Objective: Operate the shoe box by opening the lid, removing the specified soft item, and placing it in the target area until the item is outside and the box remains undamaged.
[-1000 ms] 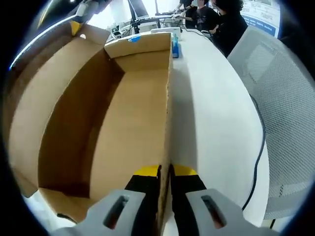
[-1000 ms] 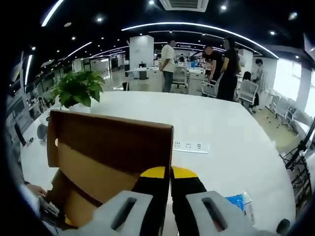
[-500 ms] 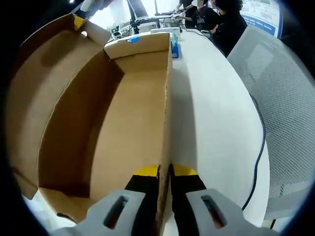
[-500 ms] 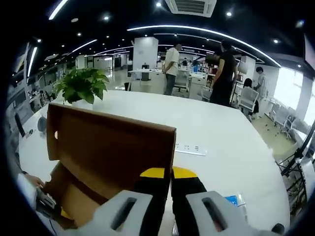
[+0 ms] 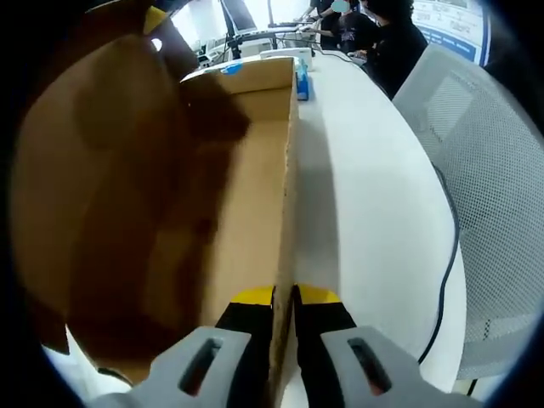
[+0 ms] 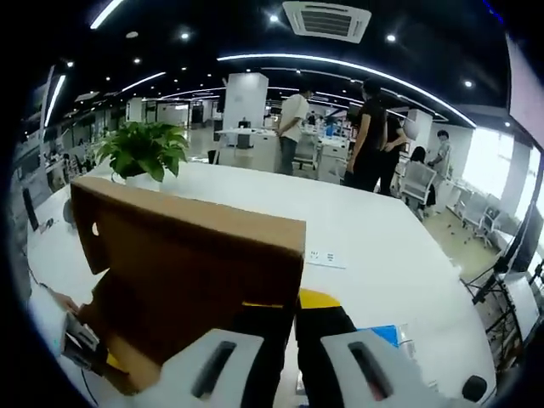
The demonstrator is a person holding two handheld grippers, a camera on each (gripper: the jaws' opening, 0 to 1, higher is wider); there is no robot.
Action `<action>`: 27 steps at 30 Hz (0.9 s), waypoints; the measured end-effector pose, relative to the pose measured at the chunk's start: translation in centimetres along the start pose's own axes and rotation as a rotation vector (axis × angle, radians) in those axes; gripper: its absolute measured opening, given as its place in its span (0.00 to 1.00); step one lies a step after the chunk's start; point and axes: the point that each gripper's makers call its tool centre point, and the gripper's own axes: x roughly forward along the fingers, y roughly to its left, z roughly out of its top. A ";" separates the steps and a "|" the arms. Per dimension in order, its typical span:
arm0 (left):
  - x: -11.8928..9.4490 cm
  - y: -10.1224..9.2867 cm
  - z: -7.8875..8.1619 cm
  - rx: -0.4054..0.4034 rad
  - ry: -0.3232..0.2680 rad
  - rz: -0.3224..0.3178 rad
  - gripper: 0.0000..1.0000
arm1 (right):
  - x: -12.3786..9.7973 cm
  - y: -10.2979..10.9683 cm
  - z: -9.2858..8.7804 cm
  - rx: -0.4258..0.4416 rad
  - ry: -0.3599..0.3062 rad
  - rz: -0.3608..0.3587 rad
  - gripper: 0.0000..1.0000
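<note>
Shoe box point(image 5: 255, 195) wall pinched by left tool point(image 5: 285, 299); lid point(image 6: 187, 272) seemingly between right tool point(image 6: 285, 308) jaws.

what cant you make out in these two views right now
- Box floor: in the left gripper view the lid shades the inside of the shoe box, so any soft item there cannot be seen.
- Box interior: in the right gripper view the raised lid screens it.
- Blue item: cut off by the right gripper.
- White strip: too small to identify.

1. The left gripper point(image 5: 285, 299) is showing black jaws with yellow tips, rising from pale grey slotted mounts.
2. The right gripper point(image 6: 285, 308) is wearing the same black, yellow and grey.
</note>
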 end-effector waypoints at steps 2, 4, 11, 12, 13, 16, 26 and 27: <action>0.0 0.0 0.0 -0.006 0.002 -0.002 0.06 | -0.1 -0.1 0.0 0.026 -0.001 0.002 0.00; 0.1 0.0 -0.1 -0.007 0.003 -0.003 0.06 | -0.1 -0.1 -0.1 0.025 0.001 0.003 0.00; 0.1 -0.2 -0.1 -0.009 0.003 0.001 0.06 | -0.2 -0.4 -0.5 0.058 0.010 0.014 0.00; 0.1 -0.2 -0.1 -0.010 0.004 0.001 0.06 | -0.7 -0.3 -0.8 0.074 0.013 0.016 0.00; 0.1 -0.2 -0.1 -0.012 0.004 0.001 0.06 | -0.9 -0.2 -1.1 0.075 0.009 0.015 0.00; 0.2 -0.2 -0.1 -0.016 0.006 -0.001 0.06 | -1.1 0.0 -1.7 0.053 -0.004 0.004 0.00; 0.1 -0.2 0.0 -0.008 0.003 0.023 0.06 | -2.8 0.2 -3.2 0.029 -0.017 -0.011 0.00; 0.1 -0.1 0.0 -0.012 0.005 0.020 0.06 | -2.8 0.3 -3.2 0.009 -0.021 -0.010 0.00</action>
